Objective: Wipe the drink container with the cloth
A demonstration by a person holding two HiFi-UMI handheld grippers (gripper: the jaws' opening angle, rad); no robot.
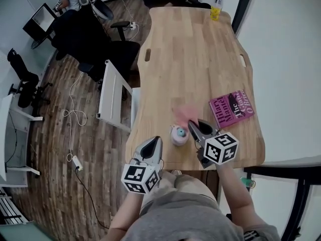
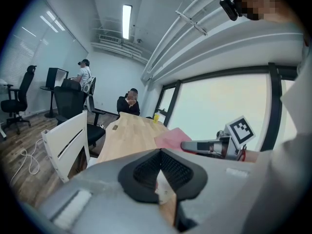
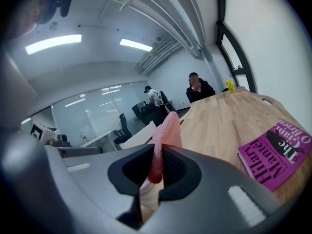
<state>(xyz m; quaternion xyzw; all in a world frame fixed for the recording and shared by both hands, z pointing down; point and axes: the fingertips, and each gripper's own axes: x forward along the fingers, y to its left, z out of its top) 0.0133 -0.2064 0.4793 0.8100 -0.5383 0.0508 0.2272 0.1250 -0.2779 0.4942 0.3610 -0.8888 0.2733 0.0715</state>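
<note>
A small pink-and-white drink container (image 1: 178, 135) stands upright near the front edge of the wooden table (image 1: 200, 59). Just behind and right of it, my right gripper (image 1: 197, 125) is shut on a pink cloth (image 1: 184, 113), which rises out of the jaws in the right gripper view (image 3: 166, 130). My left gripper (image 1: 156, 141) hangs at the table's front edge, left of the container and apart from it, its jaws together with nothing held (image 2: 160, 153). The left gripper view also shows the cloth (image 2: 171, 138) and the right gripper (image 2: 187, 145).
A magenta book (image 1: 231, 109) lies to the right of the container. A yellow cup (image 1: 215, 11) stands at the far end, where a person sits. Office chairs (image 1: 108, 49) and a white panel (image 1: 113, 94) stand along the table's left side.
</note>
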